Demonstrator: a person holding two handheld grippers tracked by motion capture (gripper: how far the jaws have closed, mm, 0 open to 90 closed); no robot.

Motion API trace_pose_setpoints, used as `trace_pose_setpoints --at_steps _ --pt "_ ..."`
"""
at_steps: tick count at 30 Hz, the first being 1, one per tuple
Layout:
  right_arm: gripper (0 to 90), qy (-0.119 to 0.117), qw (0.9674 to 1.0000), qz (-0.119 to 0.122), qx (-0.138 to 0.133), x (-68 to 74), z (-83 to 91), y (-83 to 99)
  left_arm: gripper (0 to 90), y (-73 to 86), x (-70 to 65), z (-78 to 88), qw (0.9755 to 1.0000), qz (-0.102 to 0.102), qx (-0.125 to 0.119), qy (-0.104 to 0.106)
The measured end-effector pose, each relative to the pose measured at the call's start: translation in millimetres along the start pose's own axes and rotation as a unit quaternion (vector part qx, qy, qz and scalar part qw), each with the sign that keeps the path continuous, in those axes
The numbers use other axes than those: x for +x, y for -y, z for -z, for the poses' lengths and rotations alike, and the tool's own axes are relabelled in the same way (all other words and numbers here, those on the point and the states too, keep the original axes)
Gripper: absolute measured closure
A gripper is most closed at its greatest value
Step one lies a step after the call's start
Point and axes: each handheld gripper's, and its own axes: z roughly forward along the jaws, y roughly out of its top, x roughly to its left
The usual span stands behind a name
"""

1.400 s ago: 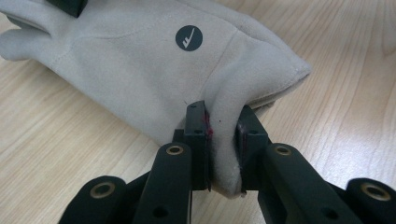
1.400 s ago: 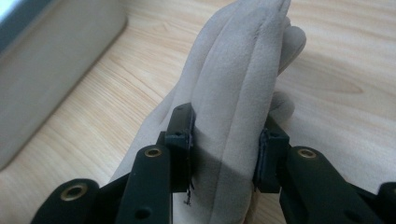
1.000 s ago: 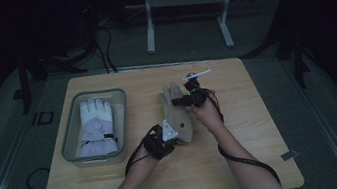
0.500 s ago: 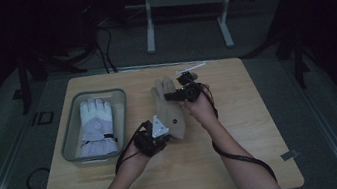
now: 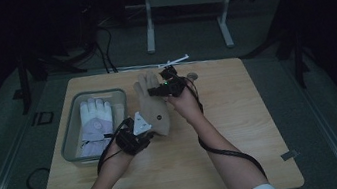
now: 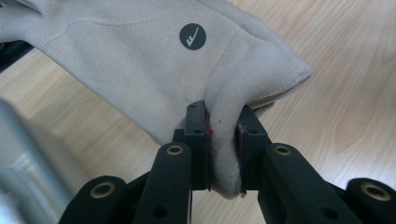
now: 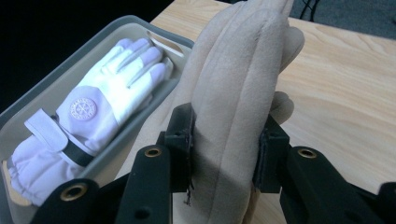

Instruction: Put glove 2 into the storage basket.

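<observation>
A beige suede glove hangs stretched between my two grippers above the wooden table. My left gripper is shut on the glove's cuff end, where a round dark tick mark shows on the fabric. My right gripper is shut on the glove's fingers, which bunch up between its pads. A white glove lies flat in the grey bin to the left, palm side down with a round emblem on its back.
A white stick-like item and a small round object lie near the table's far edge. Metal stand legs rise behind the table. Cables trail from both grippers along the forearms.
Both grippers have lifted the beige glove off the table and carried it leftward, toward the grey bin. The glove now hangs higher and closer to the bin's right wall.
</observation>
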Motion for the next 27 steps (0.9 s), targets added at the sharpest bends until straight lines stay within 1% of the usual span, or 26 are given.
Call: trace_pose_setpoints --at_steps 1,3,5,9,10,11,12,15,20,22,24,27 --pt "64.9 -0.002 1.0000 0.001 0.000 3.1 -2.2 -2.5 78.9 1.1 2.0 2.3 1.0000 -0.001 0.003 -0.001" --pt "64.9 -0.004 1.0000 0.004 0.001 9.3 -6.9 -7.6 78.9 3.3 5.8 7.5 1.0000 -0.001 0.004 -0.009" --pt "64.9 -0.011 0.9999 0.005 -0.001 15.0 -11.8 -12.2 78.9 6.0 10.2 13.6 0.9999 0.000 0.007 -0.015" --pt "64.9 -0.018 0.9997 0.013 -0.001 28.6 -22.4 -19.6 78.9 15.3 18.2 25.1 0.9996 0.005 0.009 -0.025" --pt "64.9 -0.018 0.9997 0.013 -0.001 28.6 -22.4 -19.6 78.9 15.3 18.2 25.1 0.9996 0.005 0.009 -0.025" --pt "64.9 -0.021 0.9997 0.015 0.001 31.9 -25.0 -21.4 78.9 20.3 21.7 29.9 0.9994 0.009 0.012 -0.030" --pt "64.9 -0.024 0.9995 0.020 0.003 37.8 -30.1 -24.3 78.9 22.5 22.9 31.6 0.9994 0.011 0.012 -0.032" --pt "64.8 -0.029 0.9992 0.029 0.006 48.6 -40.3 -28.9 78.9 31.1 28.3 38.0 0.9990 0.020 0.013 -0.039" --pt "64.8 -0.032 0.9985 0.042 0.014 63.3 -55.7 -34.4 78.9 44.2 36.7 47.1 0.9983 0.030 0.020 -0.046" --pt "64.8 -0.040 0.9983 0.040 0.016 67.4 -60.9 -36.4 79.1 48.0 38.7 50.3 0.9981 0.031 0.021 -0.049" --pt "64.8 -0.043 0.9980 0.041 0.021 71.5 -64.9 -38.5 79.2 52.1 41.3 54.5 0.9979 0.035 0.022 -0.050" --pt "64.8 -0.050 0.9975 0.046 0.020 79.6 -72.9 -41.9 79.2 58.4 46.2 60.4 0.9973 0.041 0.025 -0.056"
